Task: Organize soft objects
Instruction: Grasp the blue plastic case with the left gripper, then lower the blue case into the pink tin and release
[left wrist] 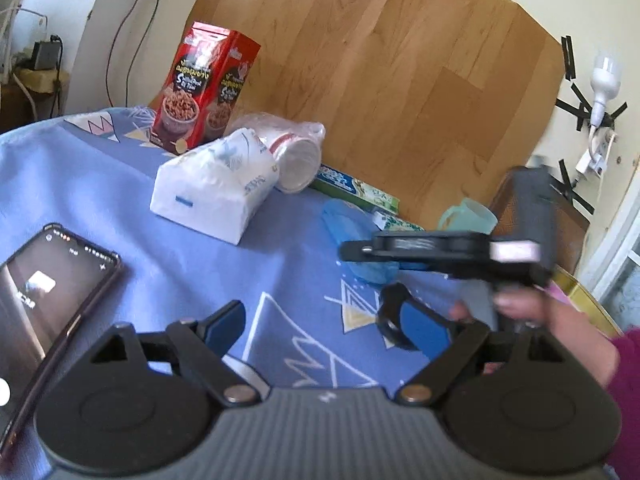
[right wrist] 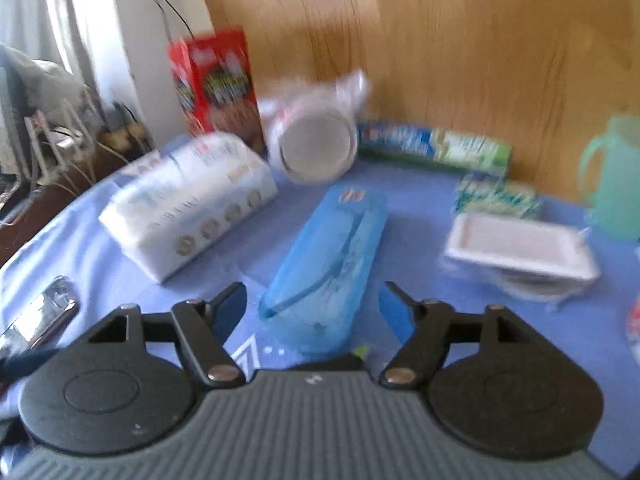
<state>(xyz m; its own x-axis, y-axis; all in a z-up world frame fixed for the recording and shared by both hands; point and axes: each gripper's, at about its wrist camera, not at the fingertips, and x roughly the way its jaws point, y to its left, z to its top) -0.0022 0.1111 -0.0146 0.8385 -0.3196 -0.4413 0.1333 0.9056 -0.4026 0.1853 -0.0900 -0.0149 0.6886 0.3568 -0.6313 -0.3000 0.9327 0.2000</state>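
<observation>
A white soft tissue pack lies on the blue patterned cloth. To its right lies a long blue soft pack, pointing away from me. My right gripper is open, and the pack's near end sits between its blue pads without touching either. In the left wrist view the right gripper shows side-on above the blue pack, held by a hand. My left gripper is open over bare cloth with nothing between its fingers.
A red snack box, bagged cups on their side and a green-blue carton line the wooden back panel. A mint cup, white tray and small green pack sit at right. A phone lies at left.
</observation>
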